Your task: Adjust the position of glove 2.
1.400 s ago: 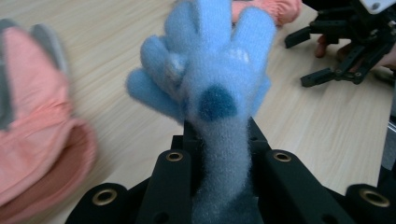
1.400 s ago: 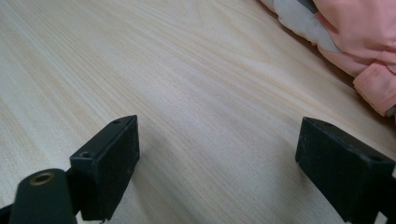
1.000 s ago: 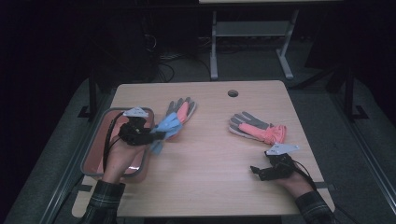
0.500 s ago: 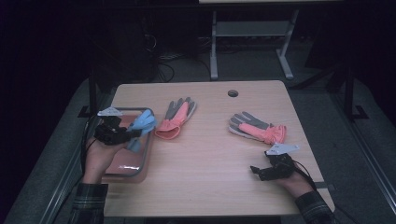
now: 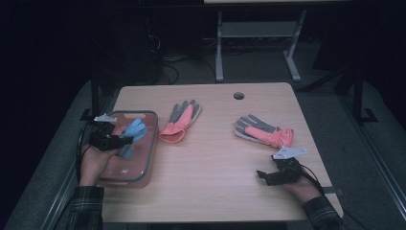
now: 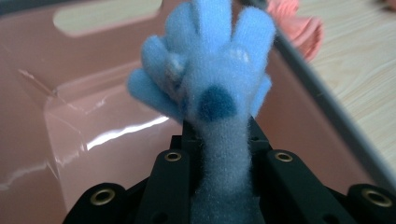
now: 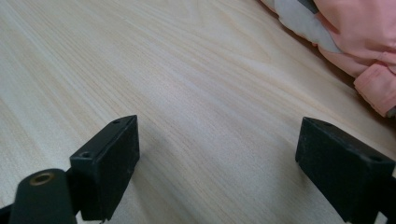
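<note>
Your left tongs [image 5: 125, 140] stay clamped on the blue glove [image 5: 131, 134] and have carried it left, from the pink bin's [image 5: 148, 158] right rim to a spot above the bin's inside. Your right tongs [image 5: 260, 174] remain apart and unmoved on the worktop [image 5: 210, 163], near the pink-and-grey glove [image 5: 264, 132].

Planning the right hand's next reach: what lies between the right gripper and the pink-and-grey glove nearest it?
Only bare table. In the high view the right gripper sits just short of the pink-and-grey glove; the right gripper view shows plain wood between them.
</note>
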`<state>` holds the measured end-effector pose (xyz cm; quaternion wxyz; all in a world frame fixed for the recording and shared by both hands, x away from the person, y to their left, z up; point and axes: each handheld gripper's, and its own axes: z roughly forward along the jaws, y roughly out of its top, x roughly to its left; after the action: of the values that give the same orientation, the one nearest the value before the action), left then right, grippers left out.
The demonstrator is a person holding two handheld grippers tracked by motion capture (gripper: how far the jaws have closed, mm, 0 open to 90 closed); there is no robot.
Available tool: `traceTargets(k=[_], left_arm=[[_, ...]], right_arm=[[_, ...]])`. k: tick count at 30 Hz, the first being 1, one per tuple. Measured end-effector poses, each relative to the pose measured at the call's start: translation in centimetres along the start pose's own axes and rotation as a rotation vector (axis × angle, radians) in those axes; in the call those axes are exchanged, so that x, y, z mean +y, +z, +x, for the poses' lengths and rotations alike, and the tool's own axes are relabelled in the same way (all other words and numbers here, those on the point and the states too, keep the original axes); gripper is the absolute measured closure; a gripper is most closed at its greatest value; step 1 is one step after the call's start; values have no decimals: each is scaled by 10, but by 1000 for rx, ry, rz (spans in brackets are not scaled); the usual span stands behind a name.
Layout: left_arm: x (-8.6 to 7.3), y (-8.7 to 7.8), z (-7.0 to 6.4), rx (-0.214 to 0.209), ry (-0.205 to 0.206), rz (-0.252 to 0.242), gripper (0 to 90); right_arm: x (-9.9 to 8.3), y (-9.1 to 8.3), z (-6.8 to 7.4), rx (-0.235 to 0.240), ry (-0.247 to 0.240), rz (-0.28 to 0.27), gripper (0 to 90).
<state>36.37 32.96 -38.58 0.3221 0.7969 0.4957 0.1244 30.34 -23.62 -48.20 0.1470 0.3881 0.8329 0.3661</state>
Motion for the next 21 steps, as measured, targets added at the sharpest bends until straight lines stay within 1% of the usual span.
traceTargets(k=[3, 7, 10, 12, 14, 17, 18, 21], left_arm=[[-2, 10, 3, 1, -1, 36, 761], [-5, 21, 6, 14, 2, 91, 749], [-7, 27, 8, 27, -5, 109, 727], [-9, 29, 10, 19, -10, 128, 698], [-10, 33, 10, 20, -14, 142, 643], [-11, 37, 11, 29, -15, 178, 533], [-12, 38, 11, 32, -10, 185, 495], [-11, 39, 10, 59, -8, 177, 366]], right_arm=[[0, 0, 0, 0, 0, 0, 135], [0, 0, 0, 0, -2, -1, 135], [0, 0, 0, 0, -2, -1, 135], [0, 0, 0, 0, -2, -1, 135], [0, 0, 0, 0, -2, -1, 135], [0, 0, 0, 1, -3, -1, 135], [0, 0, 0, 0, -3, -1, 135], [0, 0, 0, 0, -3, -1, 135]])
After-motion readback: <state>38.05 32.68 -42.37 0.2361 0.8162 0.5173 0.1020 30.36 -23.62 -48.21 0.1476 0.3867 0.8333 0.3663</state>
